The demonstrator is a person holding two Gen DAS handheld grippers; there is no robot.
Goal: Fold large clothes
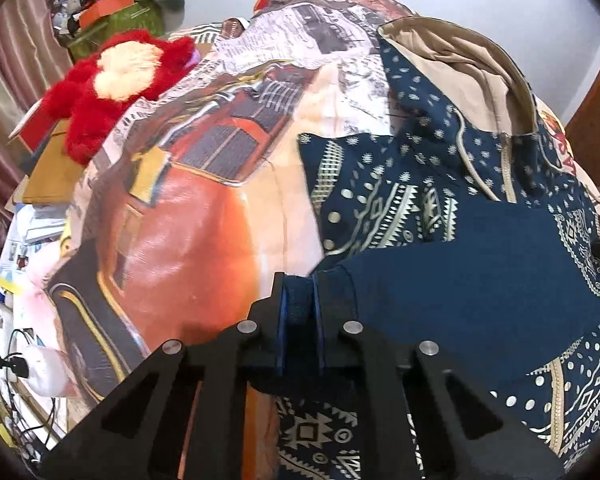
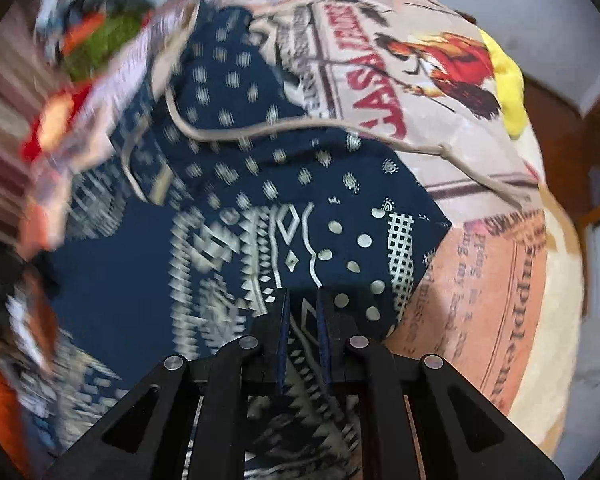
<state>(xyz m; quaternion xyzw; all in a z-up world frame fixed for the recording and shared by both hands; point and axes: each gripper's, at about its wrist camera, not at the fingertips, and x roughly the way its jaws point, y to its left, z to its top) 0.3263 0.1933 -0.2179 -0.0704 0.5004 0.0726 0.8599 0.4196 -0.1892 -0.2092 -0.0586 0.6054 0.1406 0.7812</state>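
Note:
A large navy garment with cream geometric print and a beige lining lies on a bed sheet printed with cars and newsprint. My left gripper is shut on a plain navy fold of the garment at its near edge. In the right wrist view the same navy garment spreads across the bed, with a beige drawstring trailing over it. My right gripper is shut on a printed part of the garment. The left side of this view is blurred by motion.
A red plush toy lies at the bed's far left, with a cluttered green box behind it. Papers and cables lie at the left edge. A yellow cloth sits at the bed's far right, beside wooden furniture.

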